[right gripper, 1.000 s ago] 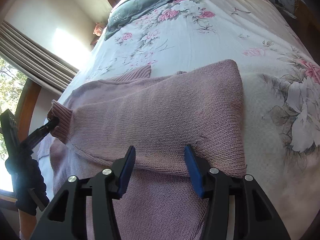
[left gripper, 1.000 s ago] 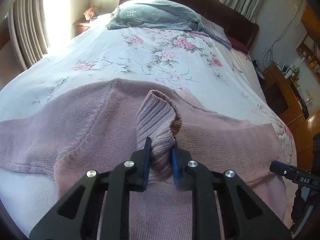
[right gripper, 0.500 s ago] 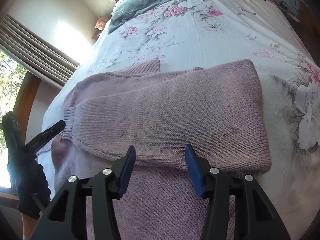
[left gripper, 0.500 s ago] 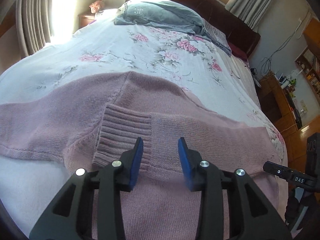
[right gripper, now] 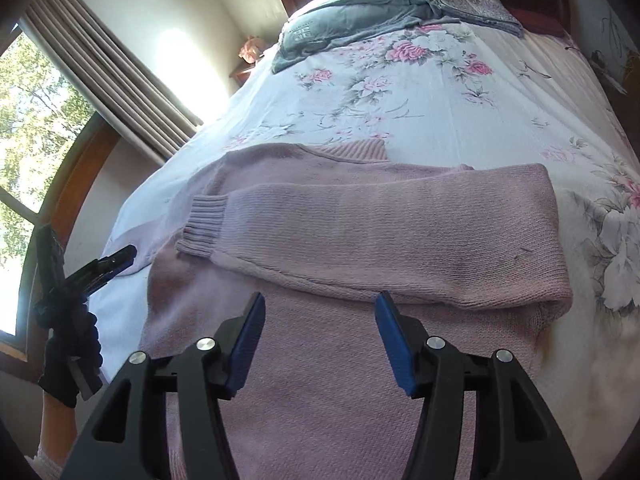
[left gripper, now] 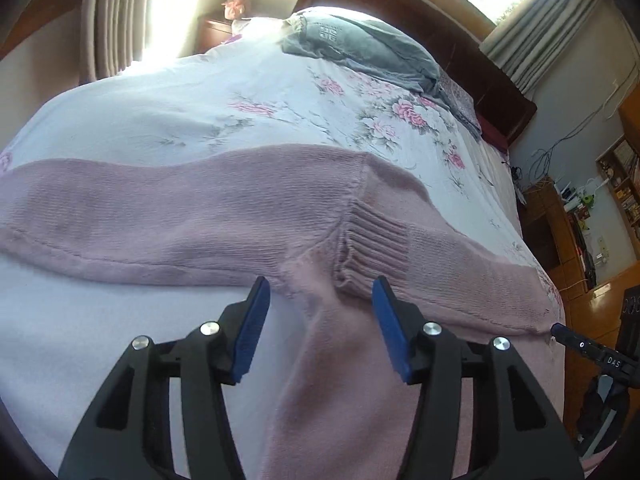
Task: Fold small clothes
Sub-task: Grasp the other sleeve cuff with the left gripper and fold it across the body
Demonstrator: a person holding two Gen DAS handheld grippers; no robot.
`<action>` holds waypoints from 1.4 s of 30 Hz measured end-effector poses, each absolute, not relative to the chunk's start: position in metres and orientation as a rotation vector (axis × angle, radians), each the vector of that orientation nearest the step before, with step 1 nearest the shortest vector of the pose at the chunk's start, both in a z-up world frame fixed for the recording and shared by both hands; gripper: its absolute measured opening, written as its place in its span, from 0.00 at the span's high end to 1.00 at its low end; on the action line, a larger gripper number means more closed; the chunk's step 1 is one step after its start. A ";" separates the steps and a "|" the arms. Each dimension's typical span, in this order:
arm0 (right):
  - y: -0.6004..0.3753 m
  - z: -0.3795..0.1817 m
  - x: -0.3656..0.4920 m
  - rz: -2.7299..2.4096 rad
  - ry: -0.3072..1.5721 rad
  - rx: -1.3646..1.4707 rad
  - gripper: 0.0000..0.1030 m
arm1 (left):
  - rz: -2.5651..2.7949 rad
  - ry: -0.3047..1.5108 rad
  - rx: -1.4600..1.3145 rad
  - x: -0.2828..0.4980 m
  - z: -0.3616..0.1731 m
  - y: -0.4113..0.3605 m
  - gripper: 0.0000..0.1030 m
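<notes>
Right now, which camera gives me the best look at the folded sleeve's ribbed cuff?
The right wrist view: the cuff lies flat and fully visible, with the whole folded sleeve across the sweater's body. The left wrist view shows the cuff closer but foreshortened, just beyond the left gripper's open fingers.

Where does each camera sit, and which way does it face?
Left wrist: sits on the left hand-held gripper, looking along its open fingers over the sweater toward the headboard; the right hand-held gripper's tip shows at right.
Right wrist: sits on the right hand-held gripper, open above the sweater's folded sleeve; the left hand-held gripper and a gloved hand show at left.
Both share the sweater, cuff, bed and pillow.
</notes>
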State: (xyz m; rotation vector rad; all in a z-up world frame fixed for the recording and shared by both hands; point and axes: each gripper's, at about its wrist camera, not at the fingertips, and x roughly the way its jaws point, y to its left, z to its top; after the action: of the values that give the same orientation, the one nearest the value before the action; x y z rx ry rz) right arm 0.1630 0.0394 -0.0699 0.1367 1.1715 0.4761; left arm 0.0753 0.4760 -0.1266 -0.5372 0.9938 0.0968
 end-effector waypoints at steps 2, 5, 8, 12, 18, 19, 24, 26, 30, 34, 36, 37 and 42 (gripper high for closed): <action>0.053 -0.074 0.158 0.489 1.181 0.136 0.43 | 0.170 1.000 -0.587 0.051 -0.138 0.516 0.47; 0.069 -0.085 0.158 0.483 1.209 0.135 0.43 | 0.288 0.995 -0.688 0.015 -0.157 0.578 0.47; 0.078 -0.097 0.159 0.467 1.241 0.150 0.43 | 0.397 0.950 -0.780 -0.014 -0.170 0.635 0.48; 0.086 -0.108 0.161 0.434 1.262 0.142 0.43 | 0.471 0.883 -0.888 -0.034 -0.186 0.694 0.49; 0.092 -0.119 0.162 0.372 1.285 0.138 0.43 | 0.449 0.762 -1.004 -0.028 -0.197 0.743 0.53; 0.093 -0.120 0.161 0.364 1.287 0.138 0.43 | 0.447 0.752 -1.012 -0.025 -0.198 0.748 0.53; 0.095 -0.121 0.160 0.328 1.283 0.135 0.43 | 0.445 0.722 -1.036 -0.009 -0.206 0.767 0.58; 0.096 -0.121 0.159 0.318 1.282 0.133 0.43 | 0.447 0.721 -1.030 -0.003 -0.208 0.772 0.68; 0.096 -0.123 0.158 0.305 1.283 0.137 0.43 | 0.468 0.722 -1.046 -0.001 -0.214 0.783 0.93; 0.094 -0.121 0.158 0.299 1.280 0.143 0.43 | 0.458 0.699 -0.986 0.006 -0.196 0.772 0.95; 0.092 -0.119 0.157 0.293 1.277 0.139 0.43 | 0.422 0.685 -0.932 0.014 -0.179 0.757 0.95; 0.091 -0.118 0.157 0.290 1.274 0.135 0.43 | 0.398 0.683 -0.904 0.021 -0.168 0.747 0.95; 0.078 -0.111 0.155 0.279 1.250 0.138 0.43 | 0.213 0.693 -0.758 0.064 -0.116 0.669 0.95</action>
State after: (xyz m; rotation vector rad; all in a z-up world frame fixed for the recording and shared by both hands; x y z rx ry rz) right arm 0.1551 0.0777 -0.1108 0.1383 1.2502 0.2795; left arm 0.0643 0.6689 -0.1164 -0.7580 0.6930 0.2129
